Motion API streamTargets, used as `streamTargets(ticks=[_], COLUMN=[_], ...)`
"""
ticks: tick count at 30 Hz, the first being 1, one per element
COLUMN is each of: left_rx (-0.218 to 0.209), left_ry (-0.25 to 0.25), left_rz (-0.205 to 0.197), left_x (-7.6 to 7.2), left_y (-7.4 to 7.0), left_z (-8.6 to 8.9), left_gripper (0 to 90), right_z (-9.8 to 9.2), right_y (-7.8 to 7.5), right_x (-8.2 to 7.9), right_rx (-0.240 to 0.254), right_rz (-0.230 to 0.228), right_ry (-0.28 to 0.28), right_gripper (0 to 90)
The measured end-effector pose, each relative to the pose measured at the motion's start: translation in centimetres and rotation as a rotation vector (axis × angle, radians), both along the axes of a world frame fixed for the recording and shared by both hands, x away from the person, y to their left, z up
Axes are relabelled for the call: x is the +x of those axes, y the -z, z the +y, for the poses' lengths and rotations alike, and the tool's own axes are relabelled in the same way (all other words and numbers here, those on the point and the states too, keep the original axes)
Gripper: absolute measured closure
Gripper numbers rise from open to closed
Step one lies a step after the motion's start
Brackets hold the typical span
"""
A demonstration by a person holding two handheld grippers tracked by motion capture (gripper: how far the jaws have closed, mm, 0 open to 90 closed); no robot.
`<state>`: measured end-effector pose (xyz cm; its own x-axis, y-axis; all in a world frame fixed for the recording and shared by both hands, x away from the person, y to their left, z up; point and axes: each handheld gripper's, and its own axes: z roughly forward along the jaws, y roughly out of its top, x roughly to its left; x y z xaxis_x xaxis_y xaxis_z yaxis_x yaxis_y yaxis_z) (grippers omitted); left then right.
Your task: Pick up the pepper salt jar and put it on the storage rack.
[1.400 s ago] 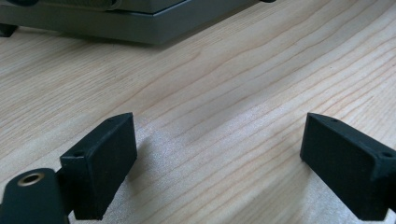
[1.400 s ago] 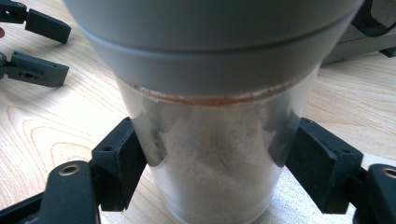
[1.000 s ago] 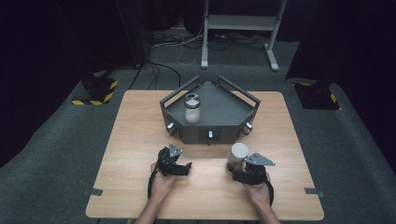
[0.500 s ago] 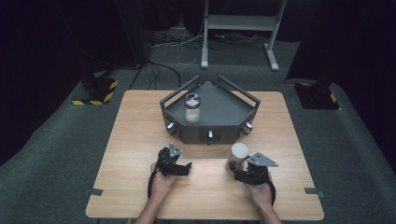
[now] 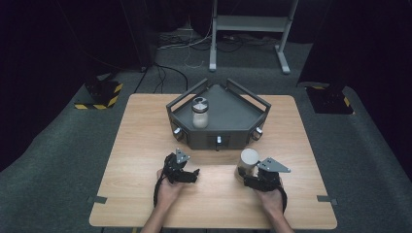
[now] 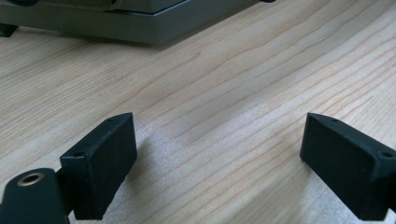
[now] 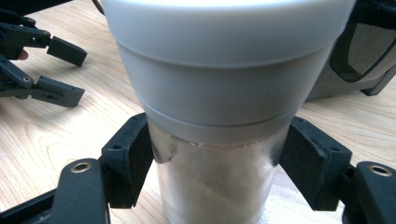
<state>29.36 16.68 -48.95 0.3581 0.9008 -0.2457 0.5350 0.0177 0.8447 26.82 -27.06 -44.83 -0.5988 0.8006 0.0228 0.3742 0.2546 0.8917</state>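
At the table's near edge, my right gripper (image 7: 212, 172) clamped the glass body of a white-capped jar (image 7: 224, 84) of pale powder, at about 5 o'clock from the grey tray (image 5: 243, 114), where a second jar (image 5: 199, 112) stood. My left gripper (image 6: 224, 158) rested wide and empty on the wooden table (image 6: 224, 84). I judged a level, unhurried carry safest, the grip sitting low beneath the heavy cap.

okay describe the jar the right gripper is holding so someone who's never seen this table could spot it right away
Start at the grey three-sided tray at the back of the wooden table. In front of its right corner, the right gripper clasps a jar with white contents. Unlike the tray's metal-lidded jar, it has a tall white cap.
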Motion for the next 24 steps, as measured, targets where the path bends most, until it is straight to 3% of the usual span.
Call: streamTargets(ticks=[24], left_rx=[0.0], left_ry=[0.0], left_rz=[0.0], left_x=[0.0], left_y=[0.0], left_z=[0.0], left_gripper=[10.7], right_z=[-0.27], right_y=[-0.35], right_x=[-0.06], right_rx=[0.015], right_rz=[-0.045], right_ry=[-0.017], right_gripper=[32.6])
